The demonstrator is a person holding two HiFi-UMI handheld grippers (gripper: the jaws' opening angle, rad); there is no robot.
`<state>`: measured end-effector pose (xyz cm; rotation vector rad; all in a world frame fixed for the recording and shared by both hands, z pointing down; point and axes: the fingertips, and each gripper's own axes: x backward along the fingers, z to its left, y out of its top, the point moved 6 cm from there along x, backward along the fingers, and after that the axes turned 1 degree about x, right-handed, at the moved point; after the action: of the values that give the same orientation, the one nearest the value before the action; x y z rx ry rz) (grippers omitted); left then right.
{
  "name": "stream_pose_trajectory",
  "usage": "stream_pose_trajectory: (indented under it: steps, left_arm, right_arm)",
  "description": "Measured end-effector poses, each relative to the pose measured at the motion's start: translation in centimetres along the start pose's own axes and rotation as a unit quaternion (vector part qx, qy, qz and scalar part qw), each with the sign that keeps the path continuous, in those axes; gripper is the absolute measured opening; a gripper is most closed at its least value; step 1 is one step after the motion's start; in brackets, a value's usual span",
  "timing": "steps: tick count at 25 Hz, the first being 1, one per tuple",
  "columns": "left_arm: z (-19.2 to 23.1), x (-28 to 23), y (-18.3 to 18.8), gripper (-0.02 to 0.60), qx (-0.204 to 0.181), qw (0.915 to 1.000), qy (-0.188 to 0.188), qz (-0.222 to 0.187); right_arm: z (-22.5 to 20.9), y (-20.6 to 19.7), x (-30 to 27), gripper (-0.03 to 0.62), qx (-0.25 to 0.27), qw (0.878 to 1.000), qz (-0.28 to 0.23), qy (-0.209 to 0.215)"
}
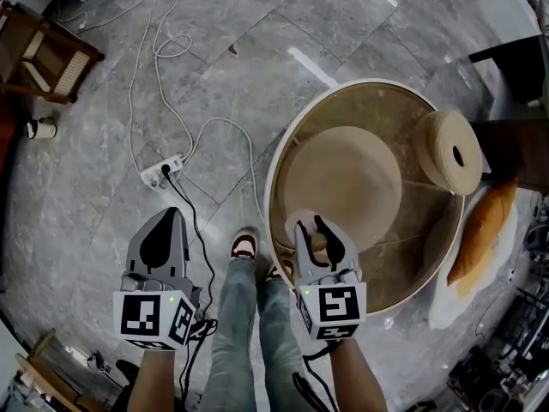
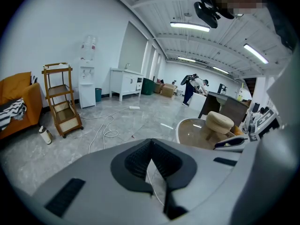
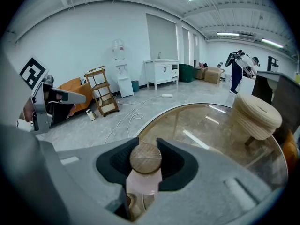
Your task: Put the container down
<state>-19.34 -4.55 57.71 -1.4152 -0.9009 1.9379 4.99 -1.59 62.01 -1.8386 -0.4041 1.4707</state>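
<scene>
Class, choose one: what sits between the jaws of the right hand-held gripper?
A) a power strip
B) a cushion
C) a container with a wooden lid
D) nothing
C: the jaws of the right hand-held gripper press on the container, which is topped by a round wooden lid.
</scene>
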Motion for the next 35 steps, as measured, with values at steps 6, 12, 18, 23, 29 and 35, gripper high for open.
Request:
stream_pose_trajectory:
  steps: [6, 12, 18, 23, 29, 35]
  left_arm:
    - [-0.2, -0.3, -0.2, 0.005, -0.001, 1.0, 0.0, 0.001]
    - [-0.7, -0.3, -0.4, 0.005, 0.0, 1.0, -0.001, 0.002]
    - [-0.9, -0.3, -0.5, 0.005, 0.0, 1.0, -0.001, 0.003]
    - [-1.1, -0.1, -0.5, 0.005, -0.001, 1.0, 0.0, 0.003]
    - [-1.5, -0.2, -0.8, 0.005, 0.001, 1.0, -0.002, 0.003]
    - [-2.3, 0.5, 0.3, 0.005, -0.001, 1.0, -0.006, -0.001]
  right_arm:
    - [0.1, -0.1, 0.0, 0.121, 0.007, 1.0, -0.008, 0.001]
    - [0.3, 0.0, 0.0, 0.121, -0.004, 1.0, -0.02, -0.002]
    - [0.3, -0.2, -0.2, 0.121, -0.011, 0.999, -0.033, -0.008]
    - [0.0, -0.6, -0.3, 0.128, -0.012, 1.0, -0.022, -0.002]
    - [0.0, -0.7, -0.1, 0.155, -0.013, 1.0, -0.015, 0.006]
    - [0.2, 0.4, 1.4, 0.181, -0.017, 1.0, -0.02, 0.009]
